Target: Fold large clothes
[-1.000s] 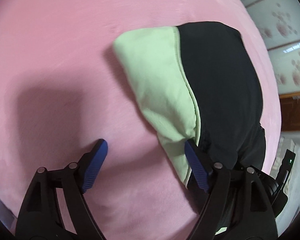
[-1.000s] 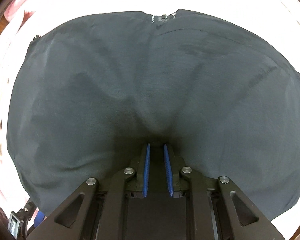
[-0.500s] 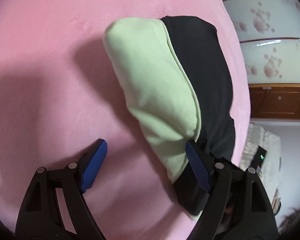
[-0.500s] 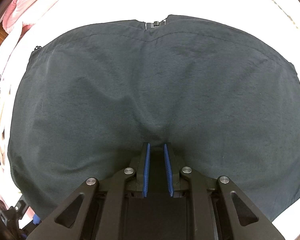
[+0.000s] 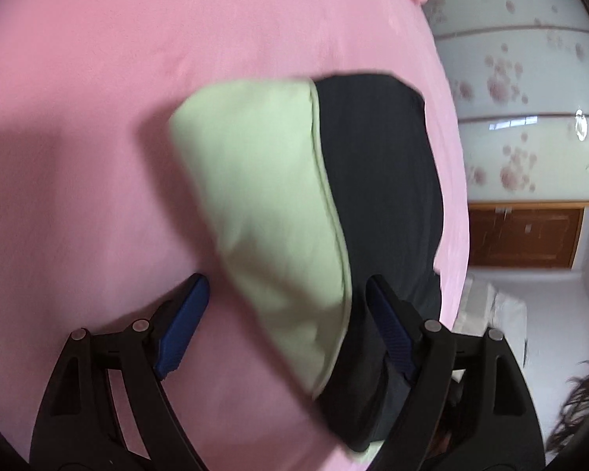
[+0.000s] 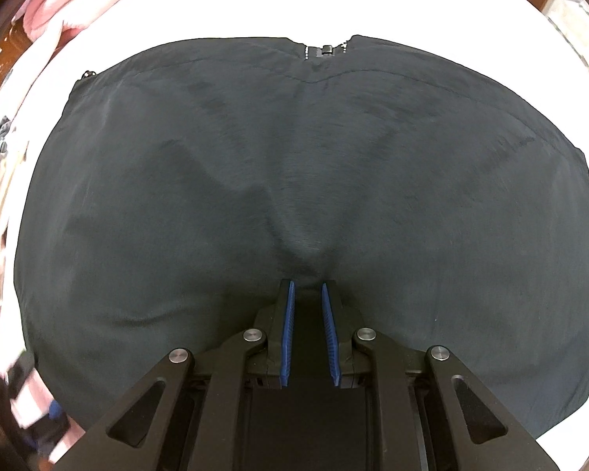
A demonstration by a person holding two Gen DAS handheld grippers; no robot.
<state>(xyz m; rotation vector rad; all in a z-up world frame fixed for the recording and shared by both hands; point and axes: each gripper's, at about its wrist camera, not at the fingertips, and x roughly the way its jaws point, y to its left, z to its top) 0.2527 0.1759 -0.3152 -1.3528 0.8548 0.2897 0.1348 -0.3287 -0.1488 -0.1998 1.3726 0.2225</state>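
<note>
Your left tool [image 5: 282, 310] now has its jaws wide and spread around the near end of the garment [image 5: 377, 180]. A sec ago its right pad [image 5: 388, 333] sat over the green edge w/ the fabric off to that side; now the lime-green lining panel [image 5: 263, 212] hangs in the gap, lower centre of the left wrist view. Neither pad presses on it that I can see, though the view is blurred. The jaws have been easing apart a bit while you swing in, fabric between them but not pinched. So the left side looks lined up for a pinch, not yet taken. The pink bed [image 5: 98, 117] fills the left and top of that view, and the garment lies on it at centre right, black shell right, green left. Your right tool [image 6: 308, 286] is narrow and clamped on a tuck of the black shell, bottom centre of the right wrist view; creases radiate from the grip. The zipper end [image 6: 326, 50] sits top centre. Vs a sec ago the cloth fills a bit less of that frame. Likely next: close left on the green edge so both ends are held for the fold.
</note>
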